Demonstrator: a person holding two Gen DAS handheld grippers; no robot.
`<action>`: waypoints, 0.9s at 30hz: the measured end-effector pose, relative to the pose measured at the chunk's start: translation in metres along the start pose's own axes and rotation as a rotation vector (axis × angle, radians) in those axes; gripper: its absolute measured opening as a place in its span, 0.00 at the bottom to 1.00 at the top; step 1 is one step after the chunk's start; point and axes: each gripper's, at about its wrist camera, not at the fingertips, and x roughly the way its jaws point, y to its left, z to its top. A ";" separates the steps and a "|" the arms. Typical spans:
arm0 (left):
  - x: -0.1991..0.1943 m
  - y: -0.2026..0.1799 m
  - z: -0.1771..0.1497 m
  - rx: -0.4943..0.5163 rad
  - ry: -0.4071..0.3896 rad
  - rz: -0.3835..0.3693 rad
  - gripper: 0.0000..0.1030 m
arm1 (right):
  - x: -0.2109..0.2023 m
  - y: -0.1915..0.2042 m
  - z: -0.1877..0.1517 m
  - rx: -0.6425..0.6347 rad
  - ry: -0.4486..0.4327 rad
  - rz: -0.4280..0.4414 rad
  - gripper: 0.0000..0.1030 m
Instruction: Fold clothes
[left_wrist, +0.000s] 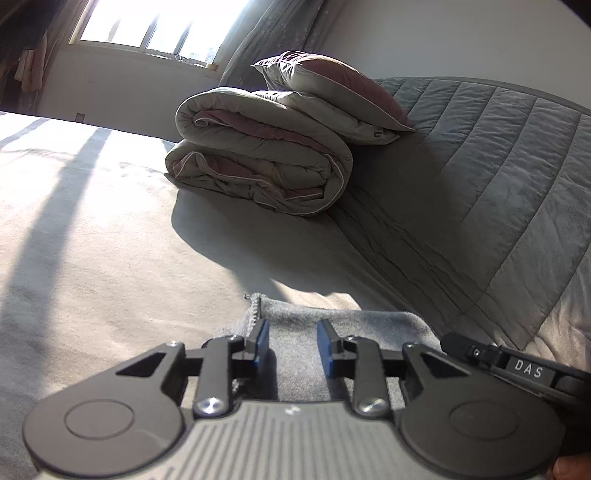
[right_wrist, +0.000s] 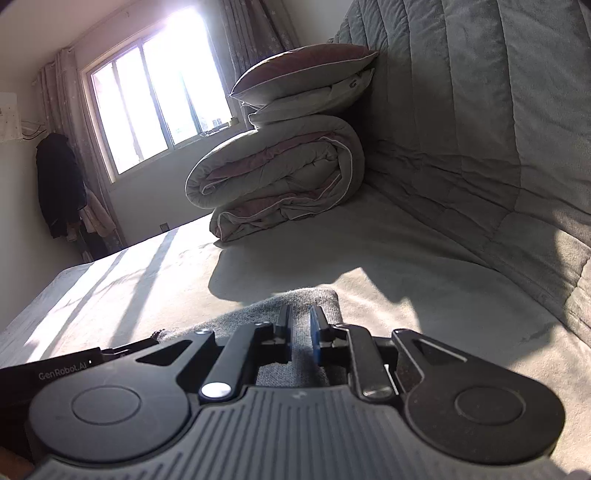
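Observation:
A grey knit garment (left_wrist: 295, 332) lies on the bed just under both grippers. My left gripper (left_wrist: 293, 341) hovers low over it, open, its blue pads (left_wrist: 261, 341) wide apart and the cloth showing between them near a stitched edge. In the right wrist view the same garment (right_wrist: 258, 317) rises to a thick folded edge. My right gripper (right_wrist: 300, 326) has its jaws nearly together, with grey cloth filling the narrow gap. The two tools sit side by side. Most of the garment is hidden under them.
The pale bedsheet (left_wrist: 110, 240) stretches ahead, sunlit on the left. A rolled duvet (left_wrist: 258, 155) with pillows (left_wrist: 332, 88) on top lies further ahead. A quilted grey headboard (right_wrist: 480, 110) runs along the right. A window (right_wrist: 155, 96) and hanging clothes (right_wrist: 59, 184) are at the back.

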 end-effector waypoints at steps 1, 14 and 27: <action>-0.009 -0.002 0.002 0.008 0.006 0.002 0.33 | -0.008 0.003 0.003 -0.002 0.005 -0.003 0.16; -0.127 -0.003 -0.011 0.105 0.173 0.085 0.59 | -0.114 0.061 -0.004 0.043 0.042 -0.055 0.40; -0.205 0.001 -0.020 0.123 0.232 0.154 0.85 | -0.190 0.128 -0.028 -0.023 0.076 -0.114 0.59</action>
